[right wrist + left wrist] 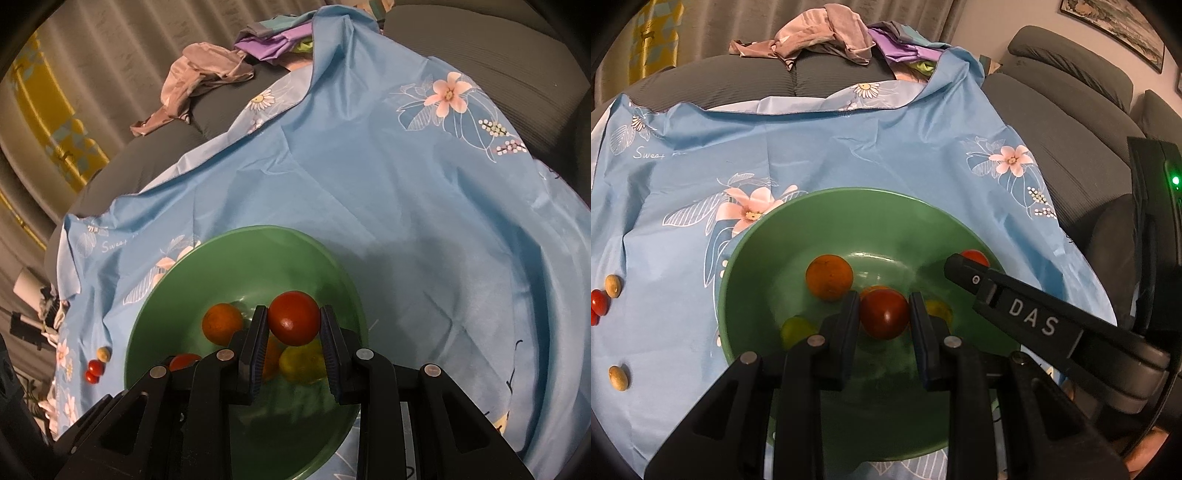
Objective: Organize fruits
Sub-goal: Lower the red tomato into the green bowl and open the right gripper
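While several fruits already sit in the glossy green bowl (768, 236), an orange (829, 277) and yellow-green ones among them, sorting looks partly done. On the thin, creased blue floral cloth (849, 147) left of the bowl lie small red tomatoes (598, 302) and tan oval fruits (618, 377). Over the bowl, the left gripper (884, 314) pinches one smooth red tomato (884, 314); the right gripper (293, 323) pinches another tomato (293, 323).

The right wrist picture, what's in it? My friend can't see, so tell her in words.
The right gripper holds a red tomato between its black fingers above a green bowl. In the bowl lie an orange fruit and a yellow one. The bowl rests on a blue flowered cloth.
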A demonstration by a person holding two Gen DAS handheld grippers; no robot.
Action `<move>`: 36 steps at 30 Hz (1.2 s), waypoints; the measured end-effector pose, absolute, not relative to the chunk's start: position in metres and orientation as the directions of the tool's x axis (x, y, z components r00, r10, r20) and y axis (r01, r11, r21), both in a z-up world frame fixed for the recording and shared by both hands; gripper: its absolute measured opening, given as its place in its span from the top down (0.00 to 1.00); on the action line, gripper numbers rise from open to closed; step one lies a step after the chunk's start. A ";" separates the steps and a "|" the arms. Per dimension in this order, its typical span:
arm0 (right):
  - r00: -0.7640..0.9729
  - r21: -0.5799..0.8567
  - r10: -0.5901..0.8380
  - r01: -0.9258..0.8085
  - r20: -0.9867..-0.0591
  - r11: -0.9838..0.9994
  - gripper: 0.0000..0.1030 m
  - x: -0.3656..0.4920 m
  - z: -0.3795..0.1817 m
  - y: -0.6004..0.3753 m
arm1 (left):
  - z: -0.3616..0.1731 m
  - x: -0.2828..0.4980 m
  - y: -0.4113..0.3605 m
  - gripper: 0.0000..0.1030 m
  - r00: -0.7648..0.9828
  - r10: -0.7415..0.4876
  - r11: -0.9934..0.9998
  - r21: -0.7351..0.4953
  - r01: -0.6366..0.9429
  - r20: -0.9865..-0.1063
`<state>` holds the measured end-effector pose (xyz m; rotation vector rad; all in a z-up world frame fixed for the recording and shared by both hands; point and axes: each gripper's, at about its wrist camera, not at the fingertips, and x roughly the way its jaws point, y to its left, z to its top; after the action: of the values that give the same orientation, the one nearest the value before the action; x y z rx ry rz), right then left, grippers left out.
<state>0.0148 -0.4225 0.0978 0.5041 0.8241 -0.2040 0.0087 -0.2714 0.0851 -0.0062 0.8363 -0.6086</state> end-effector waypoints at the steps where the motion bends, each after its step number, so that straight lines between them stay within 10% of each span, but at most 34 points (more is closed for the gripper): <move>1: 0.666 0.347 0.018 0.365 -0.746 0.864 0.71 0.015 0.098 -0.423 | 0.085 0.009 -0.272 0.74 0.510 -0.508 0.831 -0.239 0.503 -0.694; 36: 0.640 0.290 -0.012 0.365 -0.768 0.885 0.71 0.019 0.097 -0.415 | 0.072 0.016 -0.273 0.74 0.484 -0.505 0.833 -0.257 0.490 -0.714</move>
<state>0.0189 -0.4150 0.0969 0.4478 0.8555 -0.2231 0.0161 -0.2725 0.0721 -0.0189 0.8763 -0.6057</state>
